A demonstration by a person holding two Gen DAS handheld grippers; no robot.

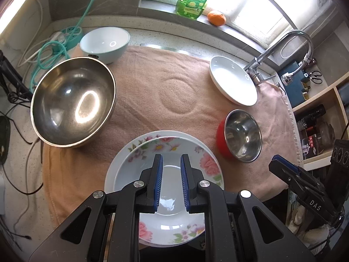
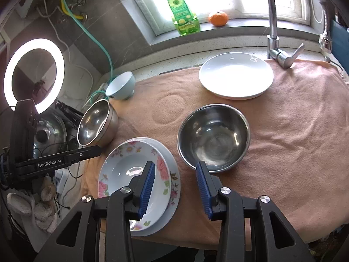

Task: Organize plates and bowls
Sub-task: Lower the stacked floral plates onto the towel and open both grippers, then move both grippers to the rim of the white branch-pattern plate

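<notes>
Green bottle (image 2: 182, 14) and orange (image 2: 218, 18) on the windowsill; tap (image 2: 275, 32) behind a pink towel (image 2: 294, 135); ring light (image 2: 33, 74) at left; teal hose (image 1: 85, 11).

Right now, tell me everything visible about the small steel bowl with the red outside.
The small steel bowl is round, with a shiny, scuffed metal inside and a red outer wall that shows only in the left wrist view. It stands upright and empty on the peach towel, between the white plate and the stacked floral plates. Nothing touches it but the towel; the right tool hovers near its rim.
</notes>
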